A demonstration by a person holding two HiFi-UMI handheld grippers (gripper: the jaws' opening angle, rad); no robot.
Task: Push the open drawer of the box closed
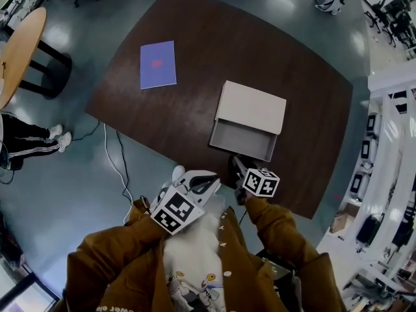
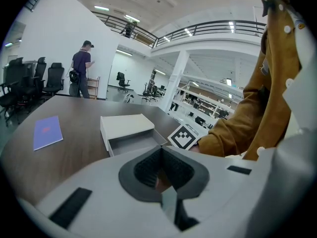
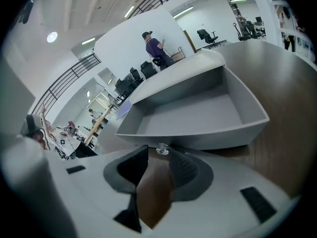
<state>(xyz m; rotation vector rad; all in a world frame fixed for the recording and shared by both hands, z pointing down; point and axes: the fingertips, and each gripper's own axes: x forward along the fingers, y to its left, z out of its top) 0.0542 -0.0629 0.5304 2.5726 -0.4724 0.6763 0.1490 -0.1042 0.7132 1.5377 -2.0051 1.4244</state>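
A white box [image 1: 252, 106] lies on the dark brown table [image 1: 195, 38], its grey drawer [image 1: 242, 140] pulled out toward me and empty. My right gripper [image 1: 236, 166] is at the drawer's front, open. In the right gripper view the drawer [image 3: 198, 113] fills the frame, and its small knob [image 3: 162, 150] sits just at the tips of the right gripper [image 3: 158, 162], with bare table showing between the pads. My left gripper [image 1: 205, 184] hangs close to my body off the table's near edge, shut on nothing. From the left gripper [image 2: 160, 155], the box [image 2: 126, 125] appears ahead.
A purple notebook [image 1: 158, 64] lies on the table's far left part. A round wooden table [image 1: 19, 51] and a person's legs [image 1: 32, 142] are on the floor at the left. A cable [image 1: 114, 161] runs along the floor by the table's near edge.
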